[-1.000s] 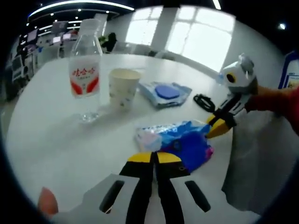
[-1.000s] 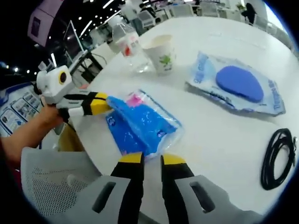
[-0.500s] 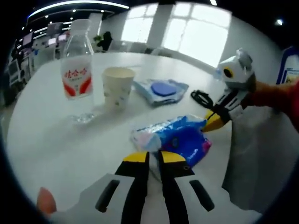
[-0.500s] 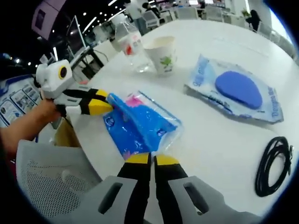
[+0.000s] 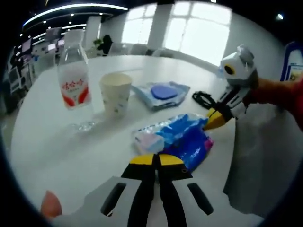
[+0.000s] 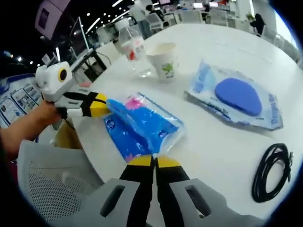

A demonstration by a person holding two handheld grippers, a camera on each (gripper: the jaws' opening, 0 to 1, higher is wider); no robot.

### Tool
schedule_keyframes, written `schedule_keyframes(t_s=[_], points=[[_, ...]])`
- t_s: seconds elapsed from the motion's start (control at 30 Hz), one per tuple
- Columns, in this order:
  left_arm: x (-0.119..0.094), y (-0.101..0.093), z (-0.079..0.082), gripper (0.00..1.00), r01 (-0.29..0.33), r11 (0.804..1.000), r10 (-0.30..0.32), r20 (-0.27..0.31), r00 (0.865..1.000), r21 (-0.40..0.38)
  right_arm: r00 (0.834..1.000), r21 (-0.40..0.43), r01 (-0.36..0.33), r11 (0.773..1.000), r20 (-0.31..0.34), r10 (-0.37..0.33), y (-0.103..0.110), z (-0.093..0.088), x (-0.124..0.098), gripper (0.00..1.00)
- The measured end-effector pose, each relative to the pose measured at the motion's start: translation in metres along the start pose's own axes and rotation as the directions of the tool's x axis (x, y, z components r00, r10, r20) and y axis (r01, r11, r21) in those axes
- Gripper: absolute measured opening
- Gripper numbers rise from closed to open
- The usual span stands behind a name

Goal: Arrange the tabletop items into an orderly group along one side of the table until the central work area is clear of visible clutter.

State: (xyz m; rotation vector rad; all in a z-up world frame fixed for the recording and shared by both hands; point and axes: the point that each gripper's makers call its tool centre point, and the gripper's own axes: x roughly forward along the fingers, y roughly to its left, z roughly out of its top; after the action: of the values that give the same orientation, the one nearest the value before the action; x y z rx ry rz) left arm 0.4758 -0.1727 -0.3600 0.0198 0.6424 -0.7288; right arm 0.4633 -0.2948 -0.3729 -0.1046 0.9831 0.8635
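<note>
I have both hand-held grippers on the blue tissue pack (image 6: 142, 130), one at each end. My right hand-held gripper (image 6: 154, 161) now has its jaws pressed together on the near edge of the wrapper; a second ago they stood apart just short of it, so the pinch is new. My left hand-held gripper (image 5: 156, 161) also reads as closed on the opposite end, though the wrapper hides the tips in its own view, so I take that grip as likely rather than certain. The pack lies near the bench (image 6: 222, 142) edge closest to me, barely shifted. With both ends held, I judge it ready to lift or slide toward the others. Further in stand the water bottle (image 5: 73, 85) and paper cup (image 5: 115, 92), close together; the packaged blue sponge (image 6: 236, 97) lies beyond, the black cable (image 6: 270, 170) off to one side.
</note>
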Motion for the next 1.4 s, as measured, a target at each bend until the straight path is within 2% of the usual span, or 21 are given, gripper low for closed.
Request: schedule_keyframes(t_s=[0.3,0.5,0.6,1.0,1.4], points=[[-0.006,-0.008,0.026,0.0,-0.029,0.999,0.029,0.0,1.0,0.043,0.999,-0.03,-0.028,0.999,0.041,0.029,-0.004,0.016,-0.023,0.01],[-0.003,-0.02,0.058,0.0,-0.042,0.998,0.041,0.028,0.999,0.056,0.996,-0.052,-0.028,0.998,0.083,0.032,-0.016,0.029,-0.049,0.01],[0.005,-0.03,0.074,0.0,-0.046,0.996,0.043,0.043,0.998,0.071,0.994,-0.058,-0.016,0.998,0.103,0.022,-0.032,0.033,-0.064,0.01],[0.052,-0.071,0.127,0.0,-0.078,0.993,0.072,0.078,0.994,0.084,0.988,-0.074,0.027,0.997,0.151,-0.016,-0.092,0.035,-0.121,0.01],[0.119,-0.111,0.171,0.0,-0.095,0.992,0.086,0.106,0.991,0.083,0.98,-0.07,0.076,0.995,0.187,-0.062,-0.164,0.032,-0.168,0.01]])
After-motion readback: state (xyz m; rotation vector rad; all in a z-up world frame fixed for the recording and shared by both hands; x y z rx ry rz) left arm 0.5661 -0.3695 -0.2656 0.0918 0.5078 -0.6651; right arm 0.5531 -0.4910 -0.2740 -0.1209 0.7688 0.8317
